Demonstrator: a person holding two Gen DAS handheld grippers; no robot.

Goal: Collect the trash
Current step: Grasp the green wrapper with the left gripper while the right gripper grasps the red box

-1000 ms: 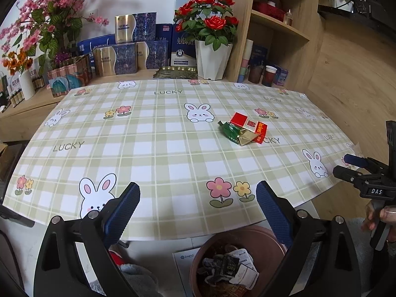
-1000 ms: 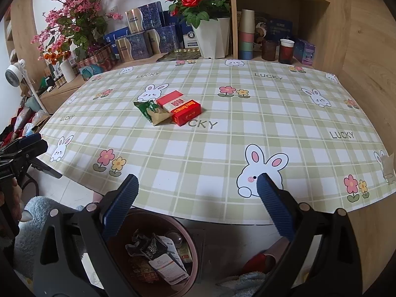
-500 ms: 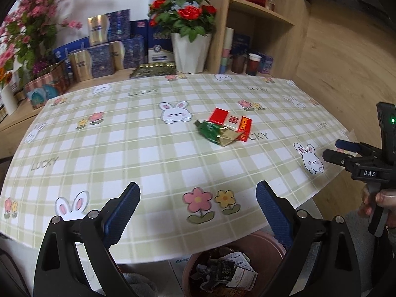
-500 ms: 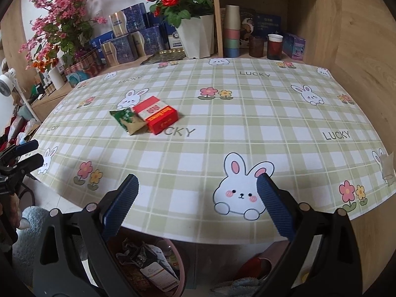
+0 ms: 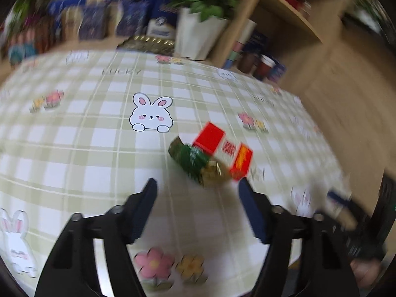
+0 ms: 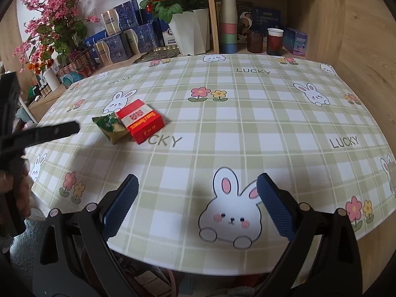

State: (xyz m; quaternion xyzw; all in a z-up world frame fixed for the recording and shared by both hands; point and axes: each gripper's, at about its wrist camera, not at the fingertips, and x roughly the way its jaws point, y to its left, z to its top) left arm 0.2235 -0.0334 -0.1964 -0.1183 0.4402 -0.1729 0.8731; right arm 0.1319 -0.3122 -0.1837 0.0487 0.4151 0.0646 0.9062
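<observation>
Nearest, left gripper over the near part of the tablecloth, pointing down toward the trash. Its jaws have just been closing and now stand partly apart; nothing between them, pads touching nothing. Picture from this side is smeared, so fine detail is poor.

Just beyond the left fingertips: green wrapper, crumpled, with a gold foil end toward the gripper. Touching its right side, a red box with a white band, lying flat. Both rest on the cloth, not held.

Right gripper hangs over the near table edge above a printed rabbit. Jaws wide apart, nothing between them. In the right wrist view the same pair of items sits well off to its left: wrapper and box side by side, touching, next to the word LUCKY. One finger of the left gripper shows there as a dark bar reaching in from the left edge, its tip near the wrapper but apart from it. A hand grips that tool's handle at the left margin.

Cloth: green-and-white check with rabbits and flowers.

Far side: white planter of red roses behind the cloth, blue boxes left of it, pink blossom spray farther left. On the wooden shelf to the right, a stack of cups and two dark cups.
</observation>
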